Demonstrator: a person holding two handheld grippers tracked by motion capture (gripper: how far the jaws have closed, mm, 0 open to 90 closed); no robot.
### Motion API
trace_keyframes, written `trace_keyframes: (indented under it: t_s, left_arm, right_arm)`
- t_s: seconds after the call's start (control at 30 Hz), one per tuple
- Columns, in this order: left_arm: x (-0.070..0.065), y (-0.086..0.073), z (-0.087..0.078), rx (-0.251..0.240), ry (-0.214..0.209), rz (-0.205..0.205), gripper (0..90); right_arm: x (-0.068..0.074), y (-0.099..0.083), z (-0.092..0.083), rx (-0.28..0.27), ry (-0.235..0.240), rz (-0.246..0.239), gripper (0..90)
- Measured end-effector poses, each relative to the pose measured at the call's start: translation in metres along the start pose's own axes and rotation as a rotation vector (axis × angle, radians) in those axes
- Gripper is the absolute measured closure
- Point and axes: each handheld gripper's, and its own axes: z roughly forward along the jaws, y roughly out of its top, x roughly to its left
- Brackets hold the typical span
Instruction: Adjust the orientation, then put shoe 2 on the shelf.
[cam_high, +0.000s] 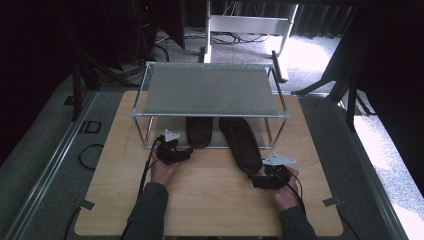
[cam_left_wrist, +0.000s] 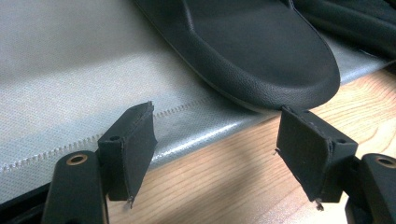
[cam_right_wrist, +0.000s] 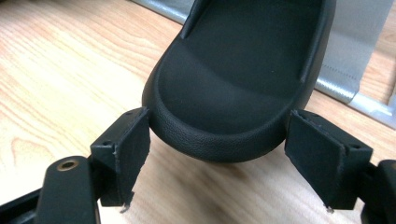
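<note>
Two black slippers lie at the lower tier of a shoe rack. The left slipper (cam_high: 199, 131) rests on the grey lower shelf (cam_left_wrist: 70, 70), its rounded end (cam_left_wrist: 261, 60) at the shelf's front edge. My left gripper (cam_high: 188, 151) (cam_left_wrist: 217, 112) stands open just in front of that end, with nothing between its pads. The right slipper (cam_high: 245, 142) pokes out of the rack onto the wooden table (cam_high: 210, 200). My right gripper (cam_high: 256, 175) (cam_right_wrist: 219, 115) is open, its jaws wide on either side of this slipper's near end (cam_right_wrist: 233, 93).
The rack's grey top shelf (cam_high: 210, 90) on thin metal posts roofs the back half of the table. A cable (cam_high: 90, 155) loops off the table's left edge. Dark stands and a white frame (cam_high: 245, 25) stand on the floor beyond.
</note>
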Motion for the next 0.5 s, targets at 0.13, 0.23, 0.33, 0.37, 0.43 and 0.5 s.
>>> trace_keyframes:
  t_s: [0.13,0.23,0.33,0.37,0.43,0.5]
  left_arm:
    - [0.0003,0.0000,-0.0001,-0.001,-0.002,-0.002,28.7]
    - [0.0003,-0.0001,-0.0001,-0.001,-0.003,-0.002,28.8]
    - [0.0003,0.0000,0.0000,-0.001,-0.003,-0.002,28.8]
    - [0.0003,0.0000,-0.0001,-0.001,-0.003,-0.002,28.8]
    - [0.0004,0.0000,-0.0001,-0.001,-0.003,-0.002,28.8]
    - [0.0006,-0.0001,-0.0001,-0.002,-0.005,-0.003,28.7]
  right_arm:
    - [-0.0007,0.0034,0.0032,0.003,0.000,-0.007,22.7]
    - [-0.0013,0.0039,0.0038,0.001,0.003,-0.012,22.9]
    - [-0.0015,0.0047,0.0033,0.000,0.005,-0.012,23.3]
    - [-0.0016,0.0054,0.0034,-0.001,0.007,-0.014,23.5]
    - [-0.0021,0.0068,0.0036,-0.008,0.011,-0.009,23.7]
    - [-0.0027,0.0079,0.0040,-0.008,0.012,-0.011,23.8]
